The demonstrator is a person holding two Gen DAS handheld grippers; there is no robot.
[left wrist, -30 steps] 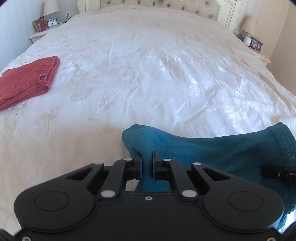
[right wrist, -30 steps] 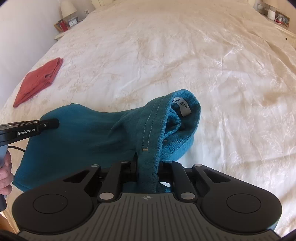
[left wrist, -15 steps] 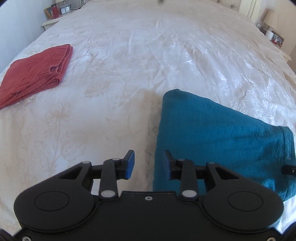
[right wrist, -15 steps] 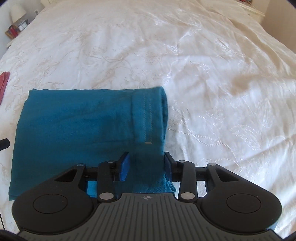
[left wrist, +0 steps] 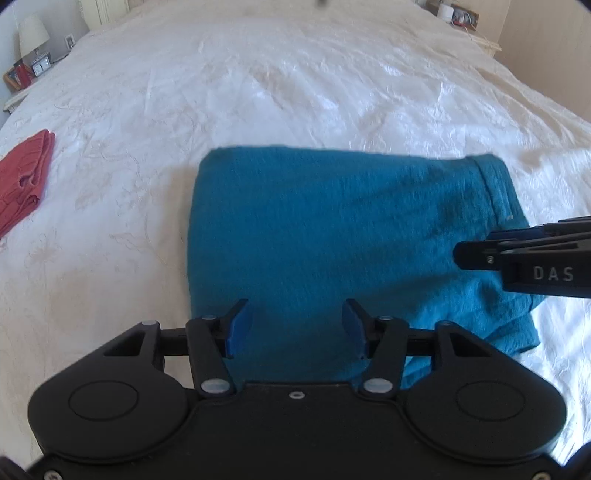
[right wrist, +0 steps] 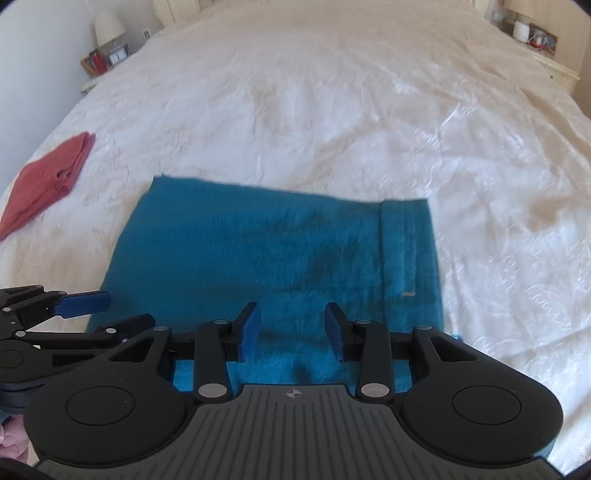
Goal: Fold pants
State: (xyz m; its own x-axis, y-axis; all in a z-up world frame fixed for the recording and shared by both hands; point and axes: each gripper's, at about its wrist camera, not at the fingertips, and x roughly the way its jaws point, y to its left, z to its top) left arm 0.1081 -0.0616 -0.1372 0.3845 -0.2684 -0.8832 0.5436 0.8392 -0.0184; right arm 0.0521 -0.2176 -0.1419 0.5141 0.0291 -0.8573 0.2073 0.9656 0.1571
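Covering a cream bed (left wrist: 295, 92), folded teal pants (left wrist: 332, 229), red garment (left wrist: 22, 177) aside, both hand-held grippers, left (left wrist: 295, 330), right (right wrist: 292, 330), spread wide, holding nothing.

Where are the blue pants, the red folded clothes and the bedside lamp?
blue pants (right wrist: 266, 254): right wrist view, middle of the folded cloth.
red folded clothes (right wrist: 44, 184): right wrist view, top layer.
bedside lamp (right wrist: 108, 23): right wrist view, its shade.

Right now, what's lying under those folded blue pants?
The blue pants lie flat on the white bedspread, which shows all around them. Whatever sits directly beneath the cloth is covered. Both grippers, left and right, hover open above.
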